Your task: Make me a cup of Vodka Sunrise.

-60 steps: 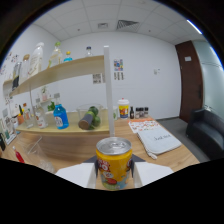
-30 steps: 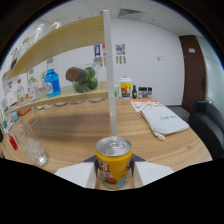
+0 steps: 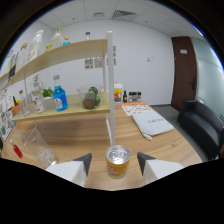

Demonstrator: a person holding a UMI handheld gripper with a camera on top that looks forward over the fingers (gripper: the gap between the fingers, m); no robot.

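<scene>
The claw point(image 3: 114, 164) stands released, a yellow metal drink can point(image 3: 118, 161) between its fingers with gaps either side; a clear glass point(image 3: 40, 150) waits left on the wooden worktop point(image 3: 165, 145), so mixing seems barely begun

Yellow can point(image 3: 118, 162) btwn gripper point(image 3: 114, 165) fingers w/ gaps each side, wooden table point(image 3: 165, 145), clear glass point(image 3: 41, 150) nearby
</scene>
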